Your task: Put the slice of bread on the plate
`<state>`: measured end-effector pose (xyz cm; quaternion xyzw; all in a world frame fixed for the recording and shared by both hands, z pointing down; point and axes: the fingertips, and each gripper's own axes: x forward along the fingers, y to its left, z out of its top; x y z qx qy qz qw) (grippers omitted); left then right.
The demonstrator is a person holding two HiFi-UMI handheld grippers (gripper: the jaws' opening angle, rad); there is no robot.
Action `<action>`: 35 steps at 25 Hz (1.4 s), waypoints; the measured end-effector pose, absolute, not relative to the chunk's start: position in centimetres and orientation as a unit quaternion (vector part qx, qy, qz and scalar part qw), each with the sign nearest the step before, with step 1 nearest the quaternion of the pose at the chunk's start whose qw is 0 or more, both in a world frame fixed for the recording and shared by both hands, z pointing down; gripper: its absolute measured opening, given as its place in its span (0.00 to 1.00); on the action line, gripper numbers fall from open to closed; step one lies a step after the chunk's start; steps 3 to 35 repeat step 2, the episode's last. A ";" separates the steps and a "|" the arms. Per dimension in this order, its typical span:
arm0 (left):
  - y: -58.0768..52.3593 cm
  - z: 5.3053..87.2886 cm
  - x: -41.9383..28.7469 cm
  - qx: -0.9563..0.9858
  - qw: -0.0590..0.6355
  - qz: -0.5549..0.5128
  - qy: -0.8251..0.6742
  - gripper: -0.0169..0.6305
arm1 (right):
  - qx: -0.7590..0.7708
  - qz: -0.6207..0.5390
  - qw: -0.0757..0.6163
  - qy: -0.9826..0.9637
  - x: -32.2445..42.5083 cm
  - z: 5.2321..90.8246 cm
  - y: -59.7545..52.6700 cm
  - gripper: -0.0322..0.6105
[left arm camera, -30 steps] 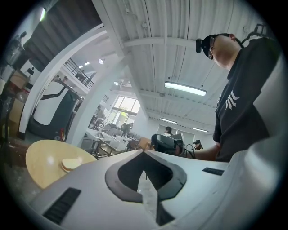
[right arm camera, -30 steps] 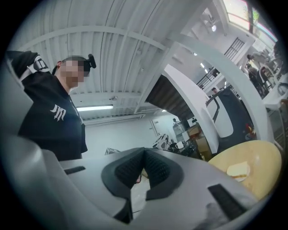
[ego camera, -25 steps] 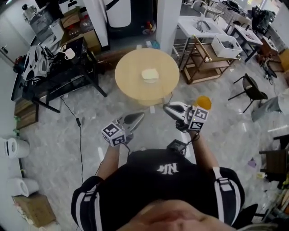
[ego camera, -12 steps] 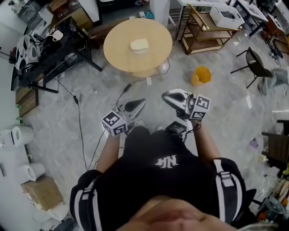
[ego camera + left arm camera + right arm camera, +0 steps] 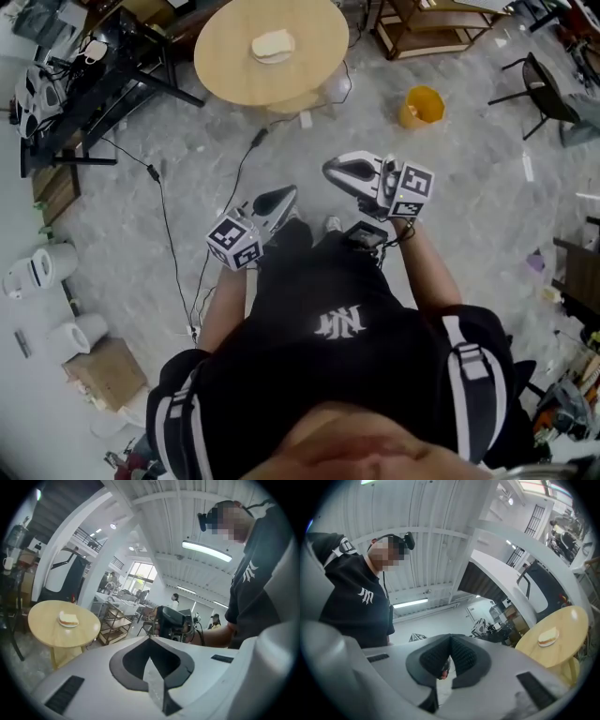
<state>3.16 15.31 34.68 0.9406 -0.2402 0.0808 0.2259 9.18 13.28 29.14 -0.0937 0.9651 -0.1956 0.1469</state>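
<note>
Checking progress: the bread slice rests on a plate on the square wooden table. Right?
No: the table is round, as the head view shows. The bread slice does rest on a plate on it.

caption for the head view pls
Person, left tool and right tool both shut, stands apart from round light wooden table bearing pale bread slice on white plate.

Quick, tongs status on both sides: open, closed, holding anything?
Left tongs: closed, holding nothing.
Right tongs: closed, holding nothing.
</note>
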 end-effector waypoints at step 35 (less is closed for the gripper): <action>15.1 34.2 4.3 0.947 0.213 0.089 -0.224 0.05 | -0.090 -0.201 0.146 0.965 9.8 29.6 12.5 0.05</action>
